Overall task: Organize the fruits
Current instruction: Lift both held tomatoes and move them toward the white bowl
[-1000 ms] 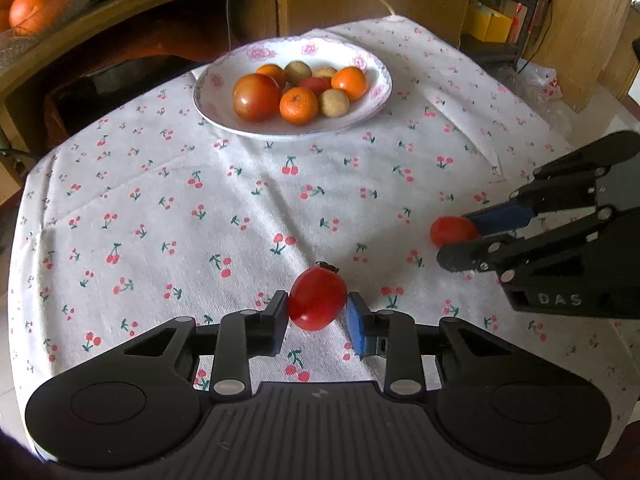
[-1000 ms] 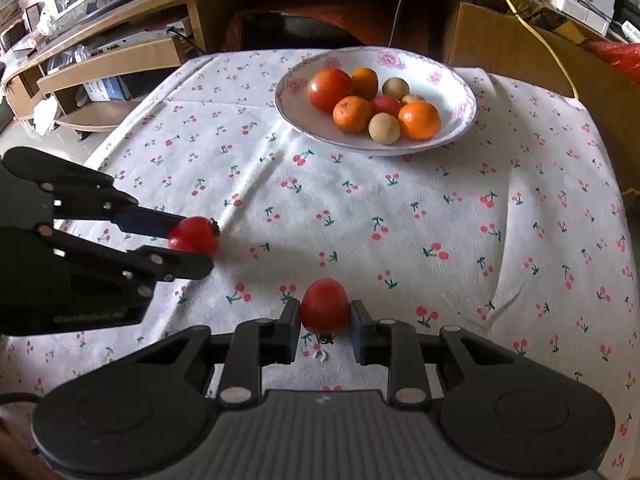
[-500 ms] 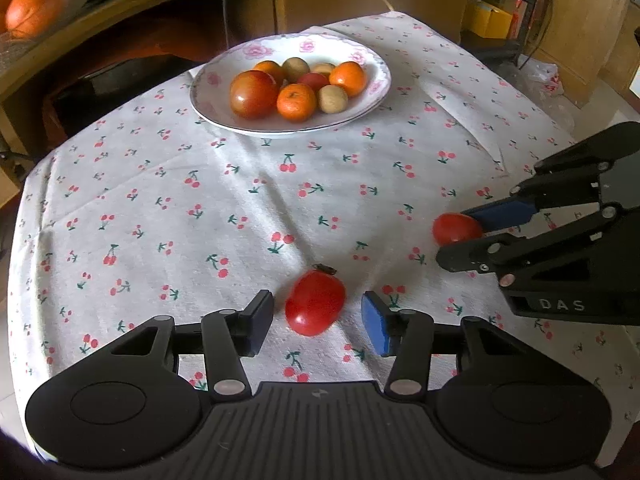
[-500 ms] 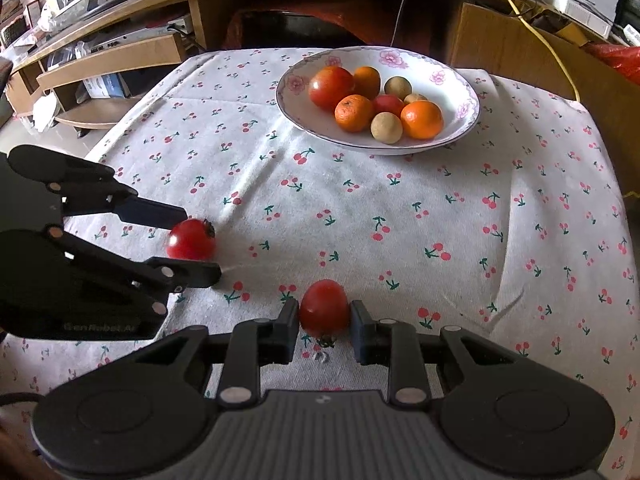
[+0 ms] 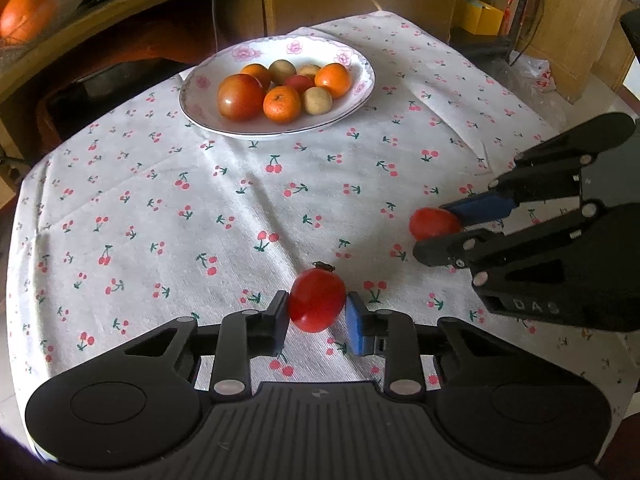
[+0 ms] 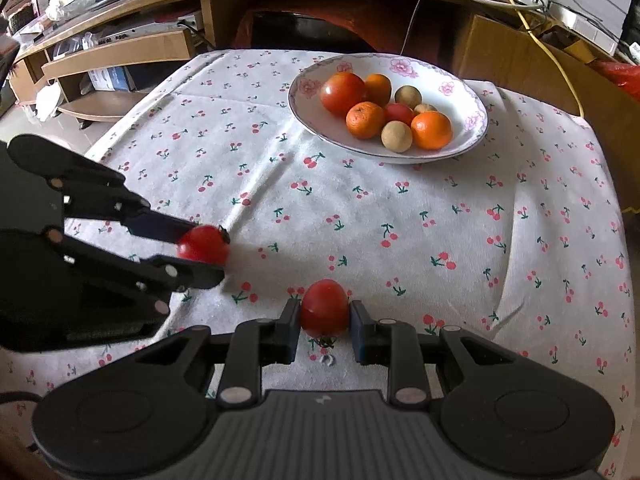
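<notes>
the left gripper [image 5: 317, 314] is sitting low over the tablecloth [image 5: 160, 208] with its jaws clamped onto a small red tomato [image 5: 317, 300], pads pressing both sides, little dried stem poking out the far end. looks like it's being pinched across the middle so the round, slick skin isn't slipping out. moving right, the right gripper [image 6: 325, 318] is doing the same thing, squeezing its own cherry tomato [image 6: 324, 307] just above the cloth, stem side facing down. i'm guessing both are getting carried to the plate [image 6: 460, 80] next, since that's where everything else is piling up.

the plate is sitting at the far side of the table, well apart from both grippers, glossy white with pink flowers on the rim. it's holding a big smooth tomato [image 6: 342, 93], dimpled oranges [image 6: 365, 119] and some matte tan round fruits [image 6: 396, 136]. the cloth is a soft wrinkly weave with a cherry print.
</notes>
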### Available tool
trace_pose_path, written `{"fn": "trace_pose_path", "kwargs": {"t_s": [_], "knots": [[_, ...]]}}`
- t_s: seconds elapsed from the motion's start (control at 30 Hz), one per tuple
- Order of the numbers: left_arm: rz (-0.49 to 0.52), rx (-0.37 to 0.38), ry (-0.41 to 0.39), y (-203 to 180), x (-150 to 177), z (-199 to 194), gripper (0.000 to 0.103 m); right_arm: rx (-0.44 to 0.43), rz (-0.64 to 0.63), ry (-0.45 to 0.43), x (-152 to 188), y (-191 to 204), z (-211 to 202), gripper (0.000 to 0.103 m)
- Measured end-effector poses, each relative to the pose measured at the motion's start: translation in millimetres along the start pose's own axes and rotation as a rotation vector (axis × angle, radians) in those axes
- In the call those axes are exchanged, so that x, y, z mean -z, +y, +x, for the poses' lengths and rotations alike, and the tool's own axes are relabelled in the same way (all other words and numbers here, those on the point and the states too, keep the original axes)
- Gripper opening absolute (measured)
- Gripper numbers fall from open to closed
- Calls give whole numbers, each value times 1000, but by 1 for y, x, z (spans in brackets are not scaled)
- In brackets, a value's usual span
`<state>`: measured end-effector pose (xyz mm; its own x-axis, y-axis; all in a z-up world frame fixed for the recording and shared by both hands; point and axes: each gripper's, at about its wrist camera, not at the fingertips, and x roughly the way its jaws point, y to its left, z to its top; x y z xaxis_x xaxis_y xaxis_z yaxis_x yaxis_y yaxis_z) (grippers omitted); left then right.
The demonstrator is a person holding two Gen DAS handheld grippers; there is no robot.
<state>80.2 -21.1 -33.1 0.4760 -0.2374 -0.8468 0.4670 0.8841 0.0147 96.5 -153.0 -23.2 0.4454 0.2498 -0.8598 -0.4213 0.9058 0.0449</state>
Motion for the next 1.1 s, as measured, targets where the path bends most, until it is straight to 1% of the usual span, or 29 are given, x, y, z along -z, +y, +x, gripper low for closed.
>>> {"fn": "trace_pose_path", "kwargs": {"t_s": [0.1, 0.3, 0.47, 0.57, 0.9, 1.0, 1.1], "knots": [[-1, -24, -10, -3, 1, -5, 37, -1, 3, -11, -2, -1, -4, 25], [-91, -47, -32, -1, -2, -21, 37, 11, 23, -29, -1, -7, -17, 25], [-70, -39, -72, -2, -17, -31, 37, 24, 59, -67, -8, -14, -29, 25], [-74, -33, -97, 3, -30, -29, 37, 28, 70, -80, -15, -17, -28, 25], [-82, -11, -120, 12, -58, -16, 37, 22, 112, -88, -41, -25, -18, 25], [-84, -10, -129, 13, -64, -15, 38, 29, 115, -105, -48, -27, -19, 25], [-86, -15, -135, 16, -69, -13, 38, 27, 137, -104, -53, -35, -17, 25]]}}
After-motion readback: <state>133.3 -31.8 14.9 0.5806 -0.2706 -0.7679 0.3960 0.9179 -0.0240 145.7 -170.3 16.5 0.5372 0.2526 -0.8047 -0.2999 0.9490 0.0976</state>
